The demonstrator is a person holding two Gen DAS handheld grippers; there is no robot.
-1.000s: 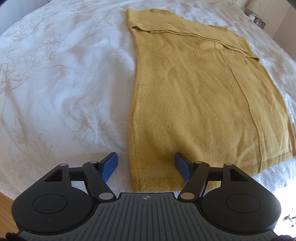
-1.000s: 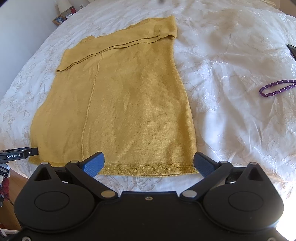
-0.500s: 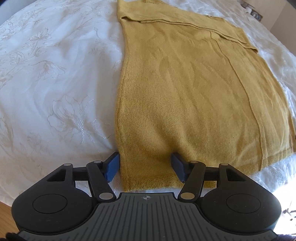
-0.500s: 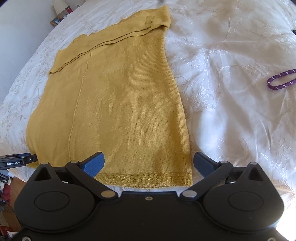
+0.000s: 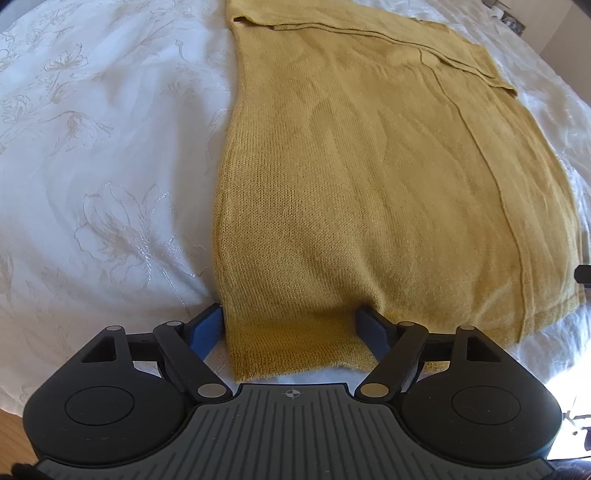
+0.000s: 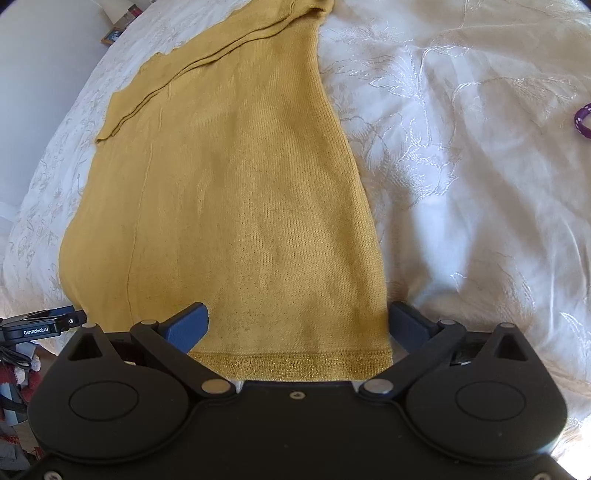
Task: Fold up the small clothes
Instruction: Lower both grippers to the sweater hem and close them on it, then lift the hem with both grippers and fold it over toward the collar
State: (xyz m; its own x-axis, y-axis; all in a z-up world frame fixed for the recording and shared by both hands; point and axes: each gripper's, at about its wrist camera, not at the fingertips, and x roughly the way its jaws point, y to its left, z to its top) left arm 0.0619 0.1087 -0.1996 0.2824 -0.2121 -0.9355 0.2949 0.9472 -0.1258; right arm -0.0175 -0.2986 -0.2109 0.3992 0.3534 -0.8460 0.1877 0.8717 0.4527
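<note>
A mustard-yellow knitted garment (image 5: 369, 184) lies flat on the white bedspread, with folded parts across its far end; it also shows in the right wrist view (image 6: 240, 206). My left gripper (image 5: 290, 325) is open, its blue fingers astride the garment's near left hem corner. My right gripper (image 6: 297, 323) is open, its fingers astride the near right hem corner (image 6: 369, 363). The cloth lies between the fingers of each gripper and is not pinched. The left gripper's body (image 6: 37, 326) shows at the left edge of the right wrist view.
The white bedspread (image 5: 92, 184) with an embroidered flower pattern covers the bed. A purple cord loop (image 6: 583, 122) lies on it at the far right. Small items stand on a bedside surface (image 6: 118, 29) by the wall. The bed's near edge runs just under both grippers.
Both grippers have moved forward and down over the near hem, so each hem corner now lies between open fingers. The garment has not moved.
</note>
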